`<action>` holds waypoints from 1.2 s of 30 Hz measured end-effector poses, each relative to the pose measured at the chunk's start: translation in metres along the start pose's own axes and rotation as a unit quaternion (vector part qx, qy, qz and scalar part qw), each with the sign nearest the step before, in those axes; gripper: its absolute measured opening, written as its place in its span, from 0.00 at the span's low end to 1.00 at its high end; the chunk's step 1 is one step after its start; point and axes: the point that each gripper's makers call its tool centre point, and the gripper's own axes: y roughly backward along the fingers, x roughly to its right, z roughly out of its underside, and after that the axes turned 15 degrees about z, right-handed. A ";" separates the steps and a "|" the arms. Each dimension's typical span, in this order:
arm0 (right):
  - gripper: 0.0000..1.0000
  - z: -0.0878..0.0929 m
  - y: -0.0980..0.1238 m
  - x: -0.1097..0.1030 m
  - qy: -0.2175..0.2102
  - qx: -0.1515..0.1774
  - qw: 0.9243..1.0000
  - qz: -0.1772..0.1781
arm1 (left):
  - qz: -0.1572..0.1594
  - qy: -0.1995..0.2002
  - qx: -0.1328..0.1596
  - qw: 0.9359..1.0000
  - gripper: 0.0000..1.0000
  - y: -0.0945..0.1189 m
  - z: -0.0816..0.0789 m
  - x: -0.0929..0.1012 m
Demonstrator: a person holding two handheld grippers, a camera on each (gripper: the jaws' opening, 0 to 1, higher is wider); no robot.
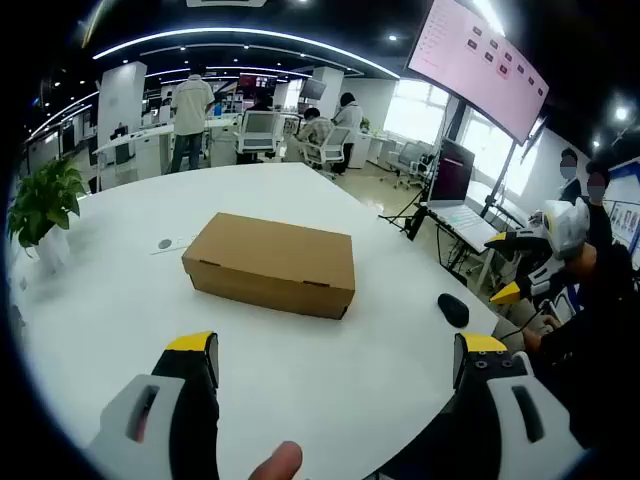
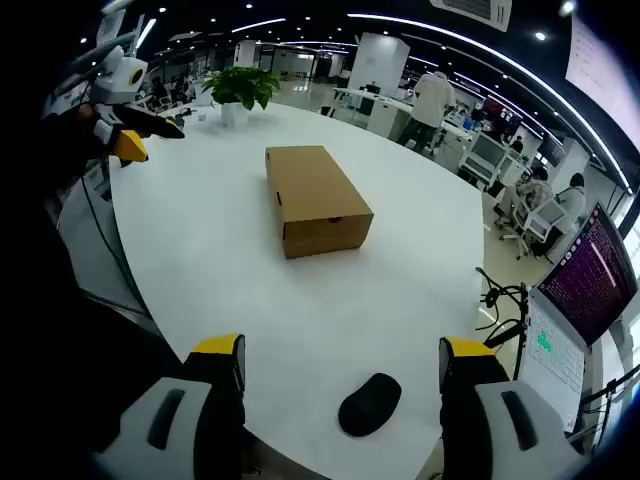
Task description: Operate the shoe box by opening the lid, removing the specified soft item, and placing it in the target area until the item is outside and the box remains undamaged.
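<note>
1. Yellow-tipped jaws of the left gripper [image 1: 335, 350] stand wide apart, holding nothing, near the table's edge; a fingertip [image 1: 277, 462] shows between them.
2. Right gripper [image 2: 340, 352] is likewise spread and empty, probably poised before any approach.
3. Cardboard shoe box [image 1: 272, 264] lies mid-table, lid shut, well apart from both grippers, so the soft item inside is hidden.
4. On the white round table [image 1: 120, 330], a black mouse [image 2: 369, 404] sits just beyond the right gripper, partly in its way.
5. Farther off: a potted plant [image 1: 42, 205], a laptop [image 2: 582, 300], and people at desks.
</note>
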 end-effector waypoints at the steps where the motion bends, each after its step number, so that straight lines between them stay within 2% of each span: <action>1: 0.79 -0.003 0.003 0.001 -0.002 0.005 1.000 0.002 | 0.004 0.003 -0.004 1.000 0.99 0.000 -0.001 0.002; 4: 0.80 -0.007 0.000 0.002 -0.018 0.017 1.000 0.002 | 0.001 -0.013 0.020 1.000 0.99 0.003 -0.008 0.002; 7: 0.80 0.002 -0.007 -0.002 -0.027 -0.005 1.000 -0.008 | 0.009 0.006 0.013 1.000 0.99 0.005 0.002 0.000; 10: 0.80 0.003 -0.010 -0.006 -0.024 -0.003 1.000 -0.016 | -0.003 0.009 0.019 1.000 0.99 0.010 0.007 0.001; 13: 0.81 0.002 -0.010 -0.008 -0.027 0.000 0.999 -0.024 | -0.013 0.018 0.011 1.000 0.99 0.012 0.015 0.003; 17: 0.82 0.003 -0.014 -0.008 -0.034 0.007 0.999 -0.031 | -0.020 0.022 0.018 0.999 0.99 0.015 0.016 0.007; 20: 0.85 0.005 -0.014 -0.005 -0.040 0.004 0.998 -0.038 | -0.027 0.052 0.006 0.998 0.99 0.015 0.021 0.011; 23: 0.84 0.001 -0.013 -0.004 -0.038 0.026 0.998 -0.050 | -0.031 0.036 0.022 0.999 0.99 0.010 0.014 0.015; 25: 0.83 0.003 -0.014 0.000 -0.037 0.025 0.998 -0.049 | -0.038 0.040 0.004 0.998 0.99 0.006 0.017 0.017; 27: 0.83 0.007 -0.012 0.003 -0.035 0.022 0.998 -0.055 | -0.039 0.041 0.008 0.998 0.99 0.004 0.014 0.022; 31: 0.84 0.014 -0.012 0.008 -0.050 0.021 0.996 -0.064 | -0.034 -0.011 0.045 0.998 0.99 -0.005 -0.009 0.034; 33: 0.84 0.016 -0.013 0.011 -0.046 0.026 0.997 -0.064 | -0.038 -0.014 0.045 0.998 0.99 -0.006 -0.011 0.035; 36: 0.83 0.017 -0.013 0.017 -0.052 0.029 0.996 -0.063 | -0.041 0.006 0.035 0.999 0.99 -0.009 -0.010 0.037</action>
